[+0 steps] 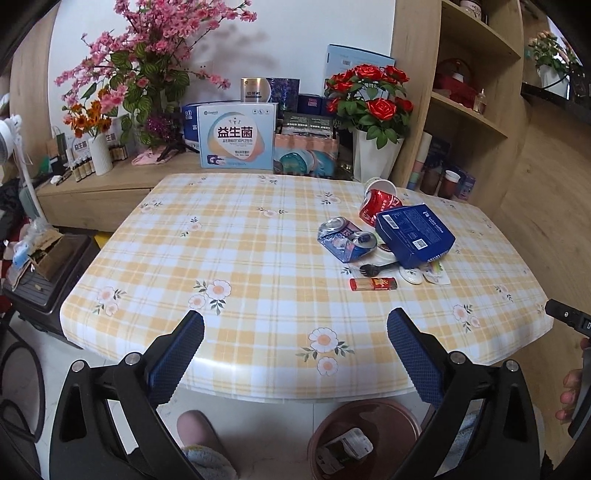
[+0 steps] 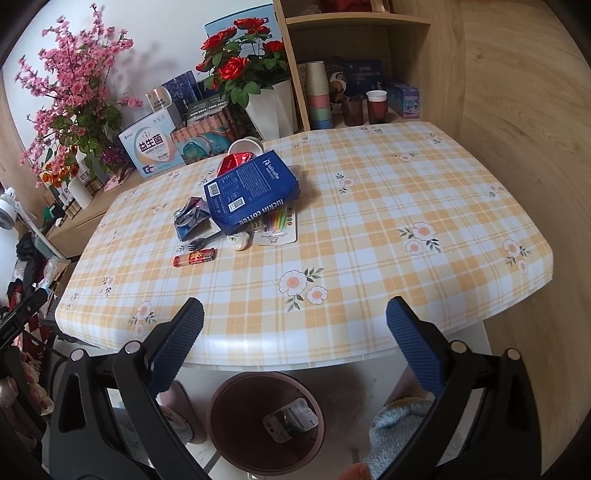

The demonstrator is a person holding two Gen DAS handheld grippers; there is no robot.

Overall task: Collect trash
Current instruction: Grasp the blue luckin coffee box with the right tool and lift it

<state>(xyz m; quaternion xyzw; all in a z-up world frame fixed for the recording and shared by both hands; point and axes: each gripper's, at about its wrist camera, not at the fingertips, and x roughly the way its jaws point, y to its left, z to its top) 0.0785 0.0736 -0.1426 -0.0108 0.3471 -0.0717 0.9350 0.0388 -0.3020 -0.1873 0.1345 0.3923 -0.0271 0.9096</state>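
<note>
Trash lies in a pile on the checked tablecloth (image 1: 258, 258) (image 2: 369, 221): a blue coffee box (image 1: 415, 234) (image 2: 251, 192), a crushed blue can (image 1: 345, 238) (image 2: 190, 218), a crushed red can (image 1: 378, 206) (image 2: 234, 162), a black plastic spoon (image 1: 376, 266) (image 2: 201, 242), a red lighter (image 1: 373, 283) (image 2: 194, 257) and flat wrappers (image 1: 424, 275) (image 2: 277, 229). A brown bin (image 1: 364, 439) (image 2: 267, 421) stands on the floor below the table's near edge with one packet (image 1: 345, 448) (image 2: 290, 421) inside. My left gripper (image 1: 295, 321) is open and empty over the near edge. My right gripper (image 2: 294, 310) is open and empty too.
Flower vases (image 1: 373, 155) (image 2: 271, 107), boxes (image 1: 236, 136) (image 2: 153, 147) and a wooden shelf (image 1: 476, 110) (image 2: 354, 22) stand behind the table. A fan (image 1: 11, 140) and clutter sit at the left. The person's knees and fluffy slippers (image 1: 207, 458) (image 2: 399, 432) flank the bin.
</note>
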